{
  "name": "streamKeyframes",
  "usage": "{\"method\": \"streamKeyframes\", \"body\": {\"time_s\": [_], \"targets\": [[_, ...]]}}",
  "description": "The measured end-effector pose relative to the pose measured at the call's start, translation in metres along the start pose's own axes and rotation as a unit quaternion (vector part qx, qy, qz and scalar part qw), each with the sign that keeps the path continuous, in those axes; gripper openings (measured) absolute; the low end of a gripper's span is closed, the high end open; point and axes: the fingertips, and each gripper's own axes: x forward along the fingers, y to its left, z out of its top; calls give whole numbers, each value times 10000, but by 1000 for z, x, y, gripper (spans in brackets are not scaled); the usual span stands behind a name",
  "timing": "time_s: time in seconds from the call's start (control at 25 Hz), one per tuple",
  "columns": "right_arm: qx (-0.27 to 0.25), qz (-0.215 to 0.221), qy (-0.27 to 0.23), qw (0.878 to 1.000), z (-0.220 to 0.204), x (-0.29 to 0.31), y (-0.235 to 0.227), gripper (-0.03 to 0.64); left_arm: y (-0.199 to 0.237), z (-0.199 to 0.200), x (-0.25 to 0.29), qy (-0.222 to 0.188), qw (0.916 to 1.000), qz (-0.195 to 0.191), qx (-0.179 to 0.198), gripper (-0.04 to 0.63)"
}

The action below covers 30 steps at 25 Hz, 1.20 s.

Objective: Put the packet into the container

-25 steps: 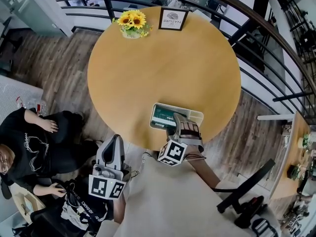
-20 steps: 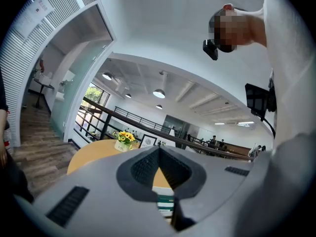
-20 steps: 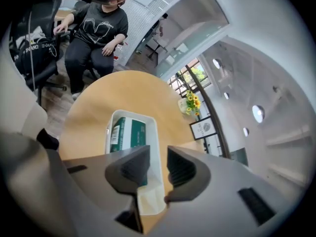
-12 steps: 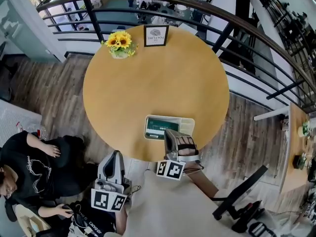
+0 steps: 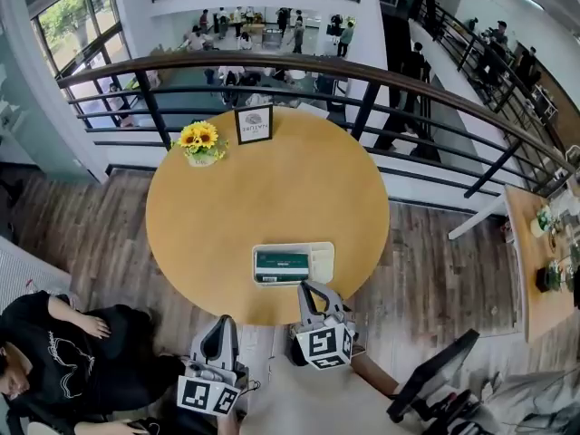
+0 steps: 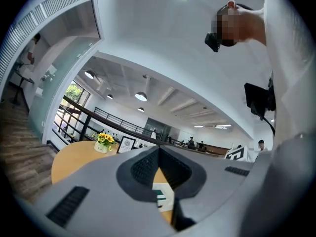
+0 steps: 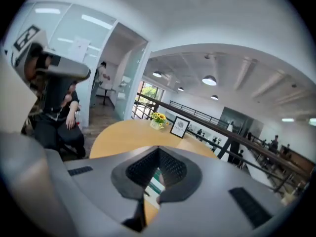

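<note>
A white rectangular container (image 5: 322, 262) sits near the front edge of the round wooden table (image 5: 272, 188). The green packet (image 5: 282, 265) lies flat inside its left part. My right gripper (image 5: 309, 286) hangs just off the table's near edge, short of the container, shut with nothing in it. My left gripper (image 5: 223, 321) is lower left, off the table, also shut and empty. In the right gripper view the jaws (image 7: 158, 150) meet, and a sliver of the container (image 7: 158, 182) shows below the tips. The left gripper view shows closed jaws (image 6: 158, 150) too.
A sunflower pot (image 5: 200, 142) and a framed sign (image 5: 254, 125) stand at the table's far side. A dark railing (image 5: 381, 75) curves behind the table. A person in black (image 5: 63, 361) sits at lower left. A side table (image 5: 539, 243) is at the right.
My right gripper has drawn back from over the container to beyond the table's edge and its jaws have shut. The packet stays in the container. The head view has lifted.
</note>
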Motion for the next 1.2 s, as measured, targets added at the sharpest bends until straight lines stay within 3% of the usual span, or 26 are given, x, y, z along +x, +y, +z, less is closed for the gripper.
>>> {"method": "streamKeyframes", "body": {"time_s": [0.2,0.36,0.8,1.2], "targets": [[1045,123,-320,9939,-6,-27,3,3,-14,-23,-16,71,9996,-248,-85,5],[1564,155,-561,9860,-13,-50,11,3,-27,-36,-27,175,9989,-402,-164,5],[1718,-39,-835,9816,-11,-76,6,2,-45,-44,-35,194,9981,-561,-171,5],[1637,-70,-960,9818,-27,-126,4,2,-90,-56,-38,347,9958,-834,111,5]]}}
